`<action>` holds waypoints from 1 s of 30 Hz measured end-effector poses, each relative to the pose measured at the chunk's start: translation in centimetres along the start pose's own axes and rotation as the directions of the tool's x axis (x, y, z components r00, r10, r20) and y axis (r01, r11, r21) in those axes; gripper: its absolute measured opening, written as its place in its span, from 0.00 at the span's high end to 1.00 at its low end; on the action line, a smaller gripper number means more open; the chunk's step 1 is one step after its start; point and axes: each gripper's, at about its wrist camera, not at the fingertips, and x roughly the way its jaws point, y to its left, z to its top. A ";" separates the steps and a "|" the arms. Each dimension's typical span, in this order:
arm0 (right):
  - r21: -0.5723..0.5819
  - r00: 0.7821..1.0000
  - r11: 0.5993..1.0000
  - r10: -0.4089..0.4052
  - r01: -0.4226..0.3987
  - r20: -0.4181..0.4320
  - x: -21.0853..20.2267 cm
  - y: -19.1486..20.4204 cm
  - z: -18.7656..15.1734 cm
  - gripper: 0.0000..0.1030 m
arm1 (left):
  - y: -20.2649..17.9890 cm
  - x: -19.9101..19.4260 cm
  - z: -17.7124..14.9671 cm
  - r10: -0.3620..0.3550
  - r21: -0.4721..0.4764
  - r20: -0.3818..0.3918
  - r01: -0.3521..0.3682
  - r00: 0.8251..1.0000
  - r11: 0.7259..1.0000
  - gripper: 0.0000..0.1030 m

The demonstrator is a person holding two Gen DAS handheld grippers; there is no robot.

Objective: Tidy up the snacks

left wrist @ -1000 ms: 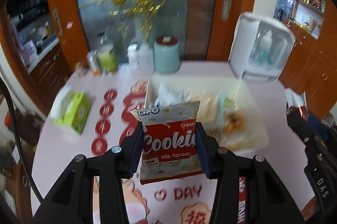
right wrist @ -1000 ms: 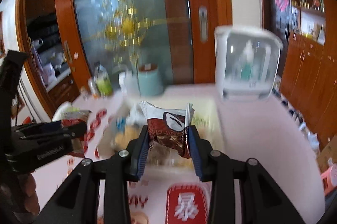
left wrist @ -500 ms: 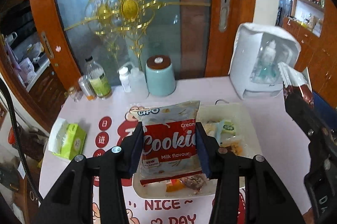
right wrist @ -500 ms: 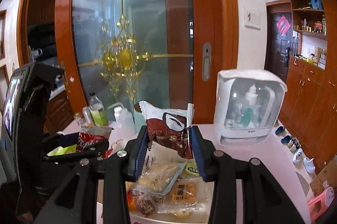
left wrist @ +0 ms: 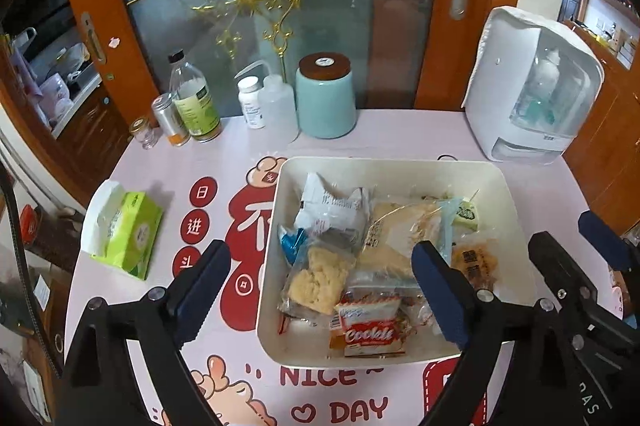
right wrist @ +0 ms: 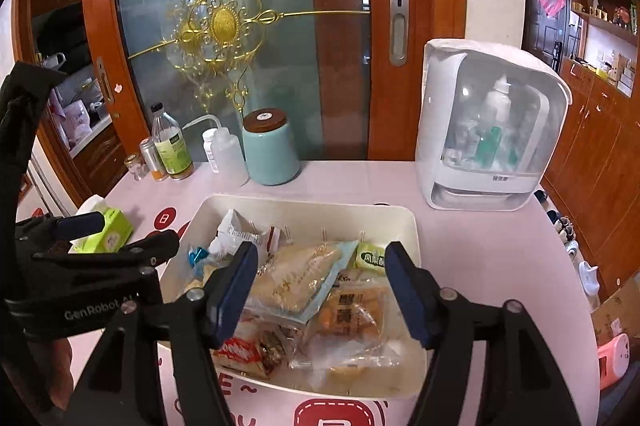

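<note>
Now left gripper (left wrist: 320,286) spread wide, empty, above bin (left wrist: 504,185). Right gripper (right wrist: 318,280) also spread, empty, over same bin. Cookie pack (left wrist: 370,332) lies at bin's near edge among other snacks. Tissue box (left wrist: 128,230) left of bin on table (left wrist: 400,145).

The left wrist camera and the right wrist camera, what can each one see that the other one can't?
Only the left wrist view shows the "NICE DAY" lettering in full and the red Cookie packet face up in the bin.

Only the right wrist view shows the pink object on the floor and the dark door at the back.

Both show the white bin of snacks, the teal canister, the green tissue pack, the white appliance, and the open left gripper and right gripper.
</note>
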 end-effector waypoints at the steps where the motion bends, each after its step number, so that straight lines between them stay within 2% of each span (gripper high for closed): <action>1: 0.000 1.000 1.000 0.001 -0.001 0.002 -0.1 0.1 -0.1 0.35 | 0.0 0.0 -0.2 0.005 0.000 -0.001 -0.005 1.000 1.000 0.11; 10: -0.008 1.000 1.000 -0.004 0.005 0.015 -1.6 0.6 -0.6 0.35 | -0.1 -1.8 -1.7 0.013 -0.004 0.007 -0.013 1.000 1.000 0.11; 15: 0.022 1.000 1.000 0.008 -0.008 0.004 -3.4 0.1 -1.8 0.35 | -0.1 -3.7 -3.5 0.003 -0.020 0.008 -0.003 1.000 1.000 0.11; 21: 0.069 0.999 0.997 0.021 -0.018 -0.042 -6.2 -0.6 -4.7 0.35 | -0.3 -6.7 -7.4 -0.009 -0.036 -0.016 0.008 1.000 0.999 0.11; 30: 0.126 0.989 0.990 0.073 -0.057 -0.129 -12.6 -1.7 -10.6 0.35 | -0.6 -13.0 -15.9 -0.022 -0.034 -0.061 0.020 0.998 0.999 0.11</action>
